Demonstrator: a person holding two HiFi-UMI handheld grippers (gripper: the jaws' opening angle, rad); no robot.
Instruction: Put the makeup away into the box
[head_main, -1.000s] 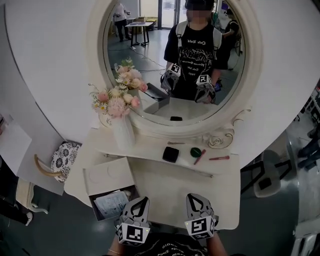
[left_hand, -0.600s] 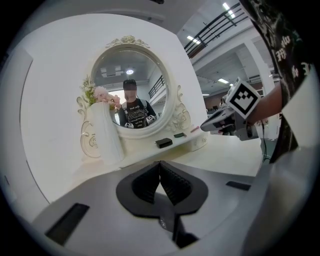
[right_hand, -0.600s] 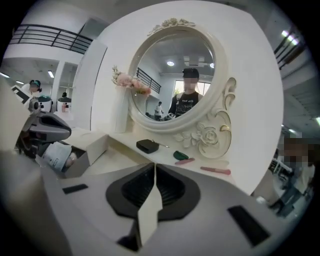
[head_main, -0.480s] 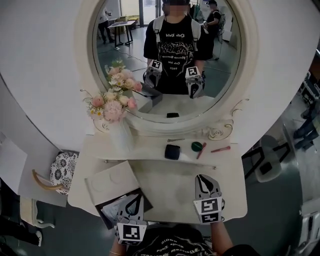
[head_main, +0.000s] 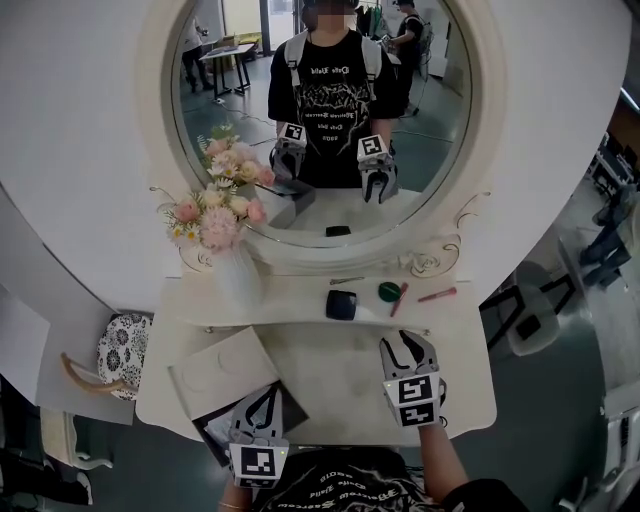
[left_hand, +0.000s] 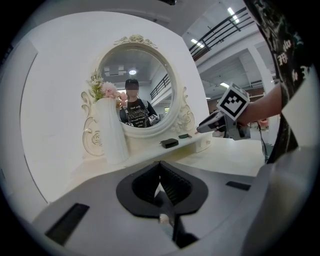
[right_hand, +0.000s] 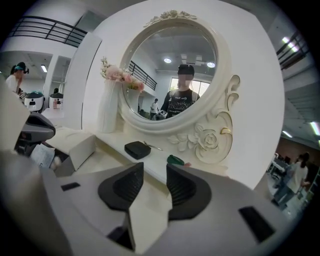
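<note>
Five pieces of makeup lie on the raised shelf (head_main: 285, 300) under the one round mirror (head_main: 440, 110): one black compact (head_main: 341, 304), one green round piece (head_main: 389, 291), two reddish sticks, one (head_main: 399, 299) touching the green piece and the other (head_main: 437, 295) further right, and one thin metal piece (head_main: 348, 281), perhaps tweezers, though it is too small to be sure. One white vase (head_main: 243, 282) of pink flowers (head_main: 212, 215) stands at the shelf's left end. The single box (head_main: 292, 408) sits open at the table's (head_main: 330, 375) front left corner, its white lid (head_main: 218, 362) leaning back. Two grippers hang over the near edge. The left gripper (head_main: 264, 396) is above the box with its jaws pressed together on nothing. The right gripper (head_main: 407, 345) has just been opening its jaws, which are spread wide and empty, well short of the shelf.
</note>
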